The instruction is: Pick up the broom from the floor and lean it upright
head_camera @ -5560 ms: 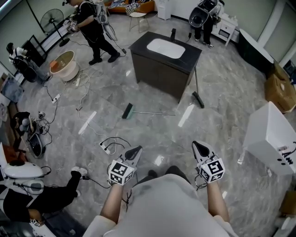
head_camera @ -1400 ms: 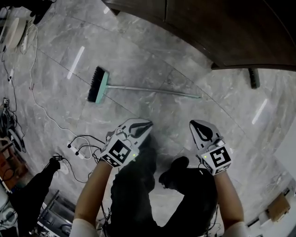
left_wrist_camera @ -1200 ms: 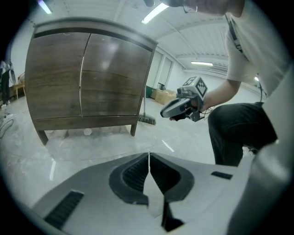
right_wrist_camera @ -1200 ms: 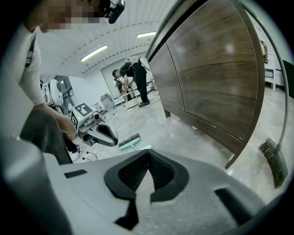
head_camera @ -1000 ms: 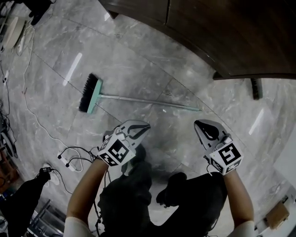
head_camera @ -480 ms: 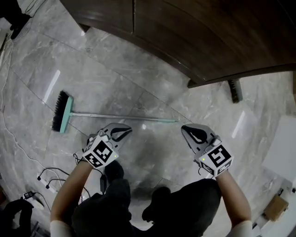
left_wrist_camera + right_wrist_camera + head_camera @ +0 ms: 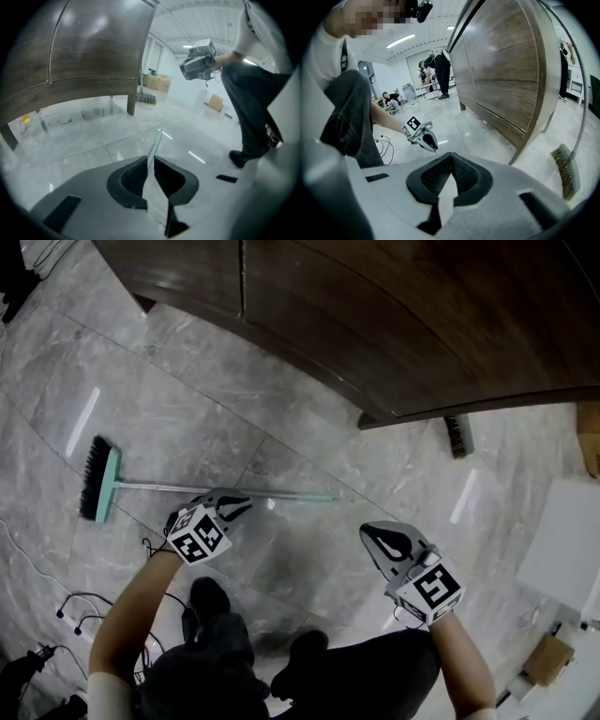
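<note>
While the broom (image 7: 150, 486) lies flat, a dark cabinet (image 7: 375, 324) stands beyond.

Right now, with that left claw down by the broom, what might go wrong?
The left gripper is shut close to the broom; unless it opens, it would likely just nudge the thin handle along the floor. Swinging the broom upright could also knock the brush standing at the cabinet corner.

the long-handled teal broom (image 7: 150, 486) lies on the grey marble floor (image 7: 187, 399) before the dark wooden cabinet (image 7: 375, 324), head leftward. my left gripper (image 7: 239, 503) is near its handle's middle, my right gripper (image 7: 375, 538) rightward, apart from it. a second brush (image 7: 457, 435) stands at the cabinet's right corner.
</note>
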